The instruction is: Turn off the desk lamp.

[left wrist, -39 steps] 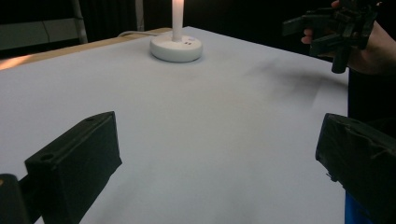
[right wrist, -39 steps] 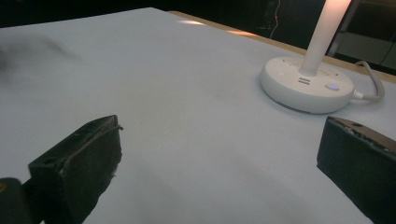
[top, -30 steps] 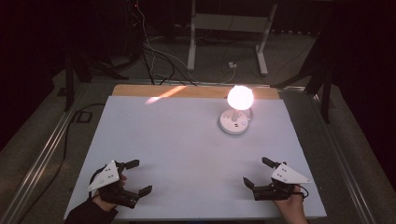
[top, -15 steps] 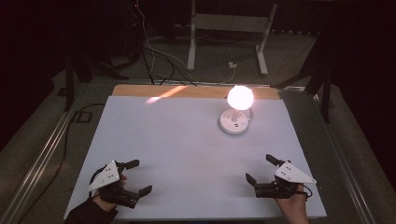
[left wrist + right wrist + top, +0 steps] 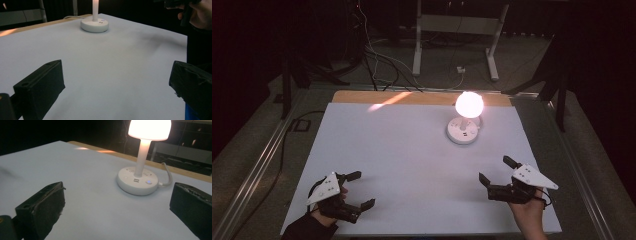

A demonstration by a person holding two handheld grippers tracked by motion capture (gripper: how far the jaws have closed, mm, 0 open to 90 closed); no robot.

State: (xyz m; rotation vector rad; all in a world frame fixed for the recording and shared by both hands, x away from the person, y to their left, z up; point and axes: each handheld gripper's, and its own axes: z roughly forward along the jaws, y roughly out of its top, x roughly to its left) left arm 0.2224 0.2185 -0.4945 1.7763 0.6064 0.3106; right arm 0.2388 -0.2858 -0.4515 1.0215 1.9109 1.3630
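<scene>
High view: a white bench (image 5: 412, 165) in a dark room carries one lit lamp (image 5: 468, 120), standing toward the far right side with a glowing round shade above a white disc base. The left tool (image 5: 357, 190) sits at the near left edge, held in a gloved hand, jaws wide and empty, pointing to the right across the bench. The right tool (image 5: 496, 175) sits at the near right edge in a bare hand, jaws also wide and empty, angled toward the far left. Both are well apart from the lamp; the right one is nearer to it.

Left gripper view: the two black jaws stand far apart with bare bench between them. The lamp base (image 5: 94, 24) is far off at the top, and the other hand shows at the upper right.

Right gripper view: the jaws stand wide, framing the lamp base (image 5: 138, 180), its slim stem and bright shade. A small blue-lit button (image 5: 149, 182) and sockets face the tool; a cord leaves the base on the right.

The likely step is a reach to the lamp with the right tool. To do it well, approach low and straight, aim one jaw tip at the button, and press gently so the light base does not slide or tip.
</scene>
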